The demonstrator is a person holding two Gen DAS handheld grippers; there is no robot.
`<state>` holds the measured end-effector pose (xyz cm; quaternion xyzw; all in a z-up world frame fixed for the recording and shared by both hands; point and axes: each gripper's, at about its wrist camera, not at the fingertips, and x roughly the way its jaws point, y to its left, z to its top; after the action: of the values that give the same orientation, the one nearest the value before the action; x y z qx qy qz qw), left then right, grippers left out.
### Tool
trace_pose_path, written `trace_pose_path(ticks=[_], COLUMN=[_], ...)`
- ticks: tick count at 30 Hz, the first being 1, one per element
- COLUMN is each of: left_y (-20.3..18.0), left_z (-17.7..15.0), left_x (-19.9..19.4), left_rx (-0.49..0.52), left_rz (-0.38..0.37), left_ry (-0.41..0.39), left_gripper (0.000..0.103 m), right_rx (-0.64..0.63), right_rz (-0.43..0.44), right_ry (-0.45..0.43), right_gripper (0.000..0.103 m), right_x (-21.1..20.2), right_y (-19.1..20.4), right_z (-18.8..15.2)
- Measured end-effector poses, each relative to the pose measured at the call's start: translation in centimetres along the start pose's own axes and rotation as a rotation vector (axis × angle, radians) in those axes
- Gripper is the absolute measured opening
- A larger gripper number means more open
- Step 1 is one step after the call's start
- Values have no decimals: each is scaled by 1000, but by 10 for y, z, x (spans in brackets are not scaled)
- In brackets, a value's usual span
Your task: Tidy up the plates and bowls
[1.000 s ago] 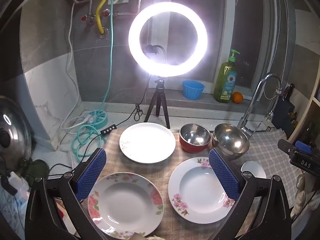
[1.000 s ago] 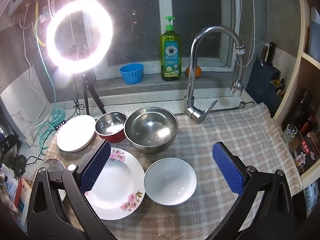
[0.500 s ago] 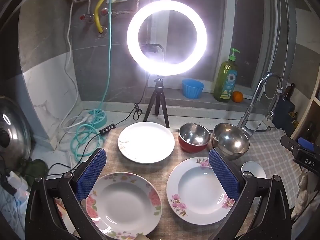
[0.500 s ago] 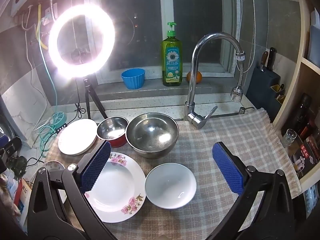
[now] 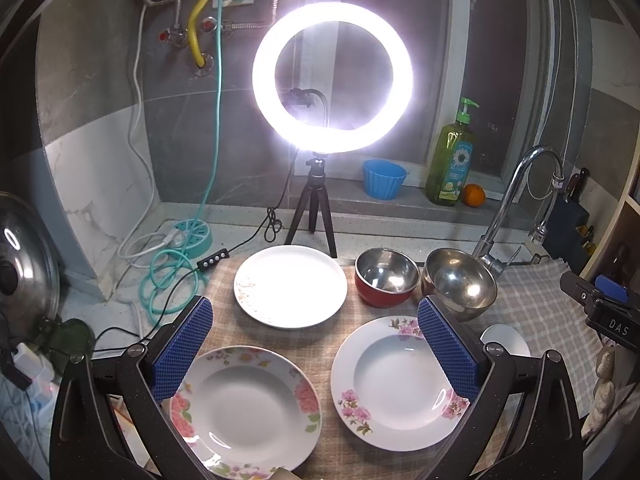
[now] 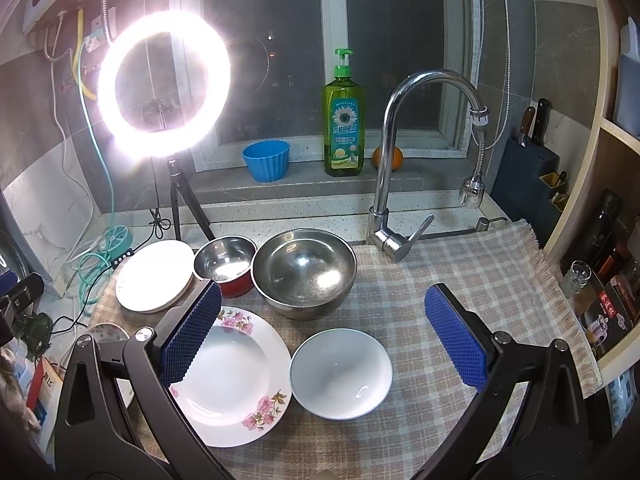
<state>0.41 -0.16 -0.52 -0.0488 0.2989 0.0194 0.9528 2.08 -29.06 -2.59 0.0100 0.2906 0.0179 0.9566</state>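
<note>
Above the checked cloth [image 6: 460, 276], hovering with both left gripper [image 5: 316, 352] and right gripper [image 6: 324, 340] spread wide, gripping nothing; lying below: flowered plates [image 5: 248, 408] [image 6: 234, 376], white bowl [image 6: 341, 373], steel bowl [image 6: 305, 270]

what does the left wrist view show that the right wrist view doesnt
Only the left wrist view shows the pot lid at far left and the whole left floral plate.

Only the right wrist view shows the whole white bowl, the knife block and the shelf goods at right.

Both show the ring light, plain white plate, red bowl, large steel bowl, right floral plate and faucet.
</note>
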Motion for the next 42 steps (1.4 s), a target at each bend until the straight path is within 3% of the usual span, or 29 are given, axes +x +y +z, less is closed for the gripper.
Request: trace_pose_path(ticks=[42], left_y=[-6], left_z=[7], left_x=[0], left_rx=[6], left_rz=[-11], left_ry=[8], left_gripper=[102], right_rx=[-7], right_rz=[-4], right_ry=[10], right_gripper=[103], right_x=[2], right_y=[4], right_z=[-3])
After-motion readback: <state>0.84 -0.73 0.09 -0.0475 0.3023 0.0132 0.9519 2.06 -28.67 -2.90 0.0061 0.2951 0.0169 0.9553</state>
